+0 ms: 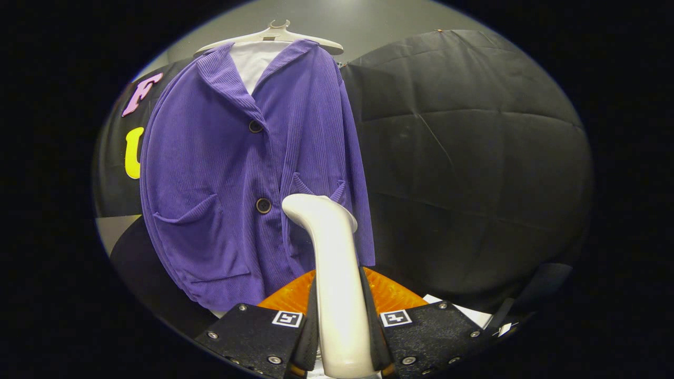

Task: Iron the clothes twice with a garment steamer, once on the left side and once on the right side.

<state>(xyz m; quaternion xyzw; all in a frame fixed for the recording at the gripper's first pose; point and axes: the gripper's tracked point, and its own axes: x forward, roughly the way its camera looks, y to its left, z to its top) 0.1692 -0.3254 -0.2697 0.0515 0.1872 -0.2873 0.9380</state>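
Note:
A purple ribbed jacket (221, 173) with dark buttons and patch pockets hangs on a pale hanger (274, 36) over a white lining. My gripper (339, 321) is shut on the white garment steamer (331, 263), both fingers pressing on its handle. The steamer rises between the fingers, and its curved head (316, 206) sits low on the jacket's right half, close to the lower button and the right pocket. Whether the head touches the cloth I cannot tell.
Black booth cloth (474, 158) hangs right of and behind the jacket. An orange ribbed thing (389, 295) lies just beyond the fingers. A white sheet (468, 311) shows beside the right finger. A grey wall (368, 21) is above.

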